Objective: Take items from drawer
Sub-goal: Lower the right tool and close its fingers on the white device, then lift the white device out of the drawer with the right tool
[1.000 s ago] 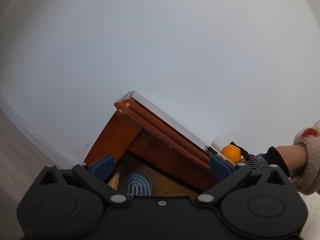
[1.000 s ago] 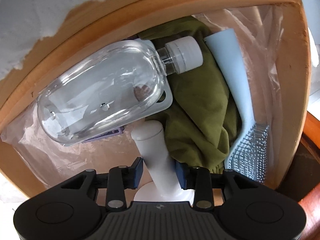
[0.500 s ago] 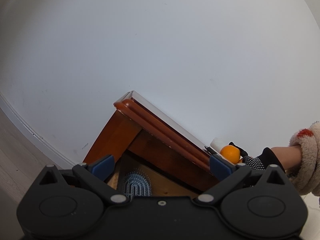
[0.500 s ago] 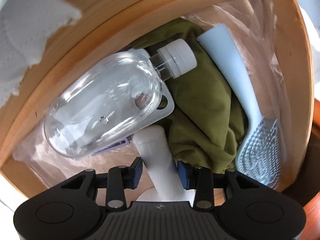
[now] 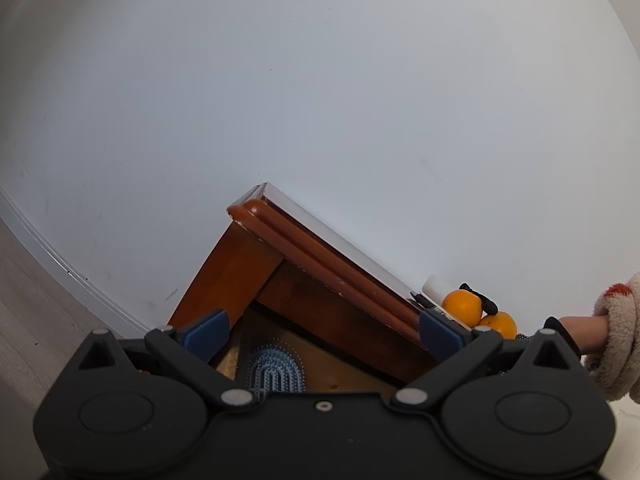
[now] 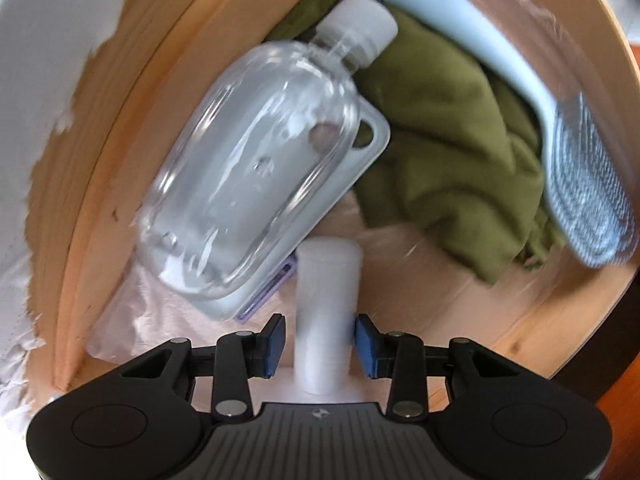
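Note:
In the right wrist view my right gripper (image 6: 320, 344) is shut on a white cylindrical handle (image 6: 326, 312), held over the open wooden drawer (image 6: 560, 320). In the drawer lie a clear plastic bottle (image 6: 256, 184) with a white cap, a pale phone case (image 6: 352, 184) under it, an olive cloth (image 6: 452, 148) and a light blue hairbrush (image 6: 576, 184). The image is blurred. In the left wrist view my left gripper (image 5: 320, 328) is open and empty below the table corner (image 5: 256, 216), with the hairbrush (image 5: 274, 372) seen between its jaws.
Two oranges (image 5: 462, 306) and a white object (image 5: 434, 286) sit on the tabletop by the person's sleeved arm (image 5: 616, 332). A white wall (image 5: 320, 80) fills the left wrist view. White paper (image 6: 48, 60) lies left of the drawer.
My right gripper has lifted and turned with the white handle, so the drawer contents swung clockwise in view. A second orange has come into view on the tabletop. The left gripper has not moved.

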